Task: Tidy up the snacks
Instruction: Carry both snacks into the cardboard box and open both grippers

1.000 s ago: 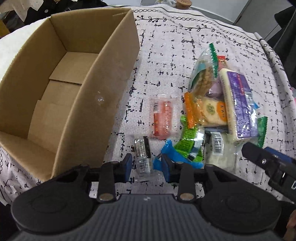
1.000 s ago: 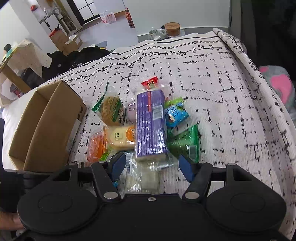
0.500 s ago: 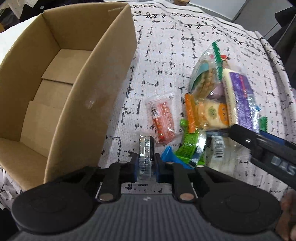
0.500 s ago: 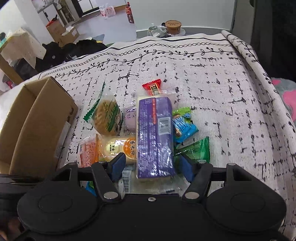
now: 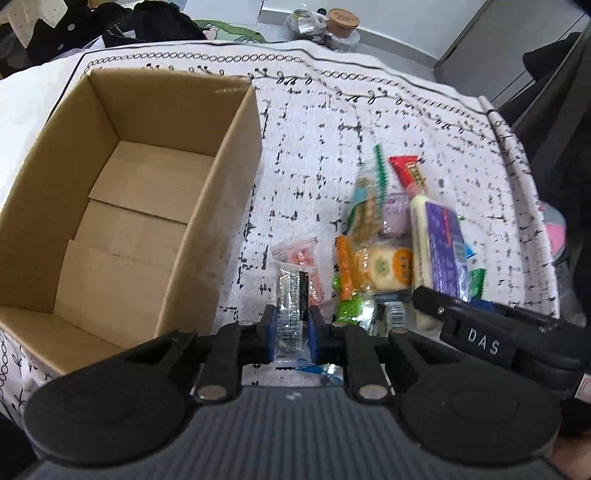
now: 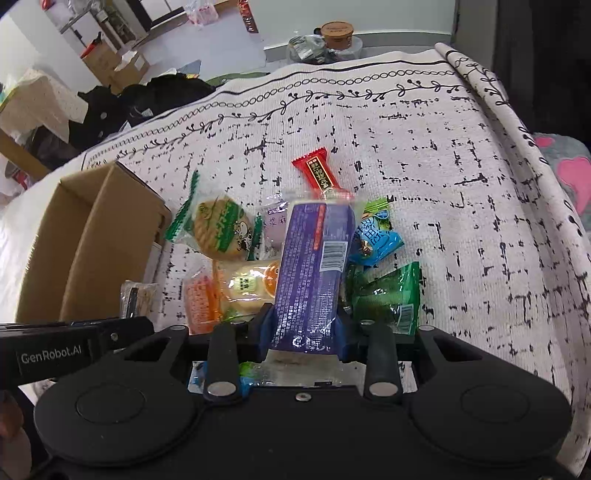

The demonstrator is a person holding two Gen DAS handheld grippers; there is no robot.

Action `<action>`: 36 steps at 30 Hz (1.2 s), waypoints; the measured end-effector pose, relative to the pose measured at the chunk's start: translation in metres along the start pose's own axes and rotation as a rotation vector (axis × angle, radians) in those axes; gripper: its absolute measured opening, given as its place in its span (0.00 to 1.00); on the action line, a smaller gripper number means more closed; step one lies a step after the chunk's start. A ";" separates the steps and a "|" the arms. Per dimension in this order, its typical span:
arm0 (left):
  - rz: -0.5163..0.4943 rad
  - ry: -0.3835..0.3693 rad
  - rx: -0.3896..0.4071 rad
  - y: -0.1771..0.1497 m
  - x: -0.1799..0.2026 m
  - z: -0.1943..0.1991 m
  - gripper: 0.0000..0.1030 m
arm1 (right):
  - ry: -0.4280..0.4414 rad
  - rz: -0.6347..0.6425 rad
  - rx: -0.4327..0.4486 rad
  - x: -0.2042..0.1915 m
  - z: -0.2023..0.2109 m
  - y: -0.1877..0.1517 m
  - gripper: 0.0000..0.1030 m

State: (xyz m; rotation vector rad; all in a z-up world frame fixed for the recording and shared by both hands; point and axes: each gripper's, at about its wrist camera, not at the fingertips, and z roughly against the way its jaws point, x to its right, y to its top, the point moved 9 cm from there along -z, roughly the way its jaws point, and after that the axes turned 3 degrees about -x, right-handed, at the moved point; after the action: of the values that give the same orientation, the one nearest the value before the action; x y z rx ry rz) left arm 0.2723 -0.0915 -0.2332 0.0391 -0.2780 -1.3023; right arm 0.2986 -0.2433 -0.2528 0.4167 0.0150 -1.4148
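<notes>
Two grips: both grippers are closed on packets, with the rest of the snacks loose on the cloth.
Left gripper [image 5: 291, 332]: fingers pinched narrow on a clear packet [image 5: 291, 295], held upright at its near end.
Right gripper [image 6: 304, 328]: fingers part-closed, pressing both sides of the purple pack [image 6: 314, 273] at its near end; its far end seems to rest on the pile.
Pile: beyond the grippers lie an orange packet [image 5: 345, 269], a yellow cake [image 5: 384, 266], a green bag [image 6: 388, 295], a blue bag [image 6: 375, 240], a round biscuit [image 6: 219, 230] and, farthest, a red bar [image 6: 319, 175].
Box [image 5: 147, 206]: open and empty, to the left of the pile, its right wall close to the clear packet.
Risk, left: the slick film could slide out of so shallow a pinch on the way over the box wall.
Risk, right: the long pack, held by one end, may sag or swing and drag neighbours along.
Risk, both: the grippers work side by side and could knock each other.
Surface: white cloth [image 6: 424, 147] with black dashes and a vine border, draped over the right edge.
Room: beyond the far edge stand a cork-lidded jar [image 6: 337, 33], dark clothing and more cartons on the floor.
</notes>
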 end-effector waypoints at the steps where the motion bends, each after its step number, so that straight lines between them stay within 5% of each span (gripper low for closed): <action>1: -0.008 -0.004 0.006 0.001 0.001 0.003 0.16 | 0.001 -0.005 0.004 -0.002 0.002 0.000 0.31; 16: -0.078 -0.085 0.058 0.009 -0.002 0.047 0.16 | 0.045 -0.031 0.086 -0.044 0.049 0.006 0.28; 36: -0.026 -0.076 0.113 0.035 -0.083 0.086 0.16 | 0.119 0.066 0.119 -0.145 0.053 0.027 0.28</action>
State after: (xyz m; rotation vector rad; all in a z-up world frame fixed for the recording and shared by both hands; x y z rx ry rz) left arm 0.2666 0.0078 -0.1585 0.0897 -0.4174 -1.3142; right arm 0.2879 -0.1179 -0.1593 0.5949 0.0134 -1.3282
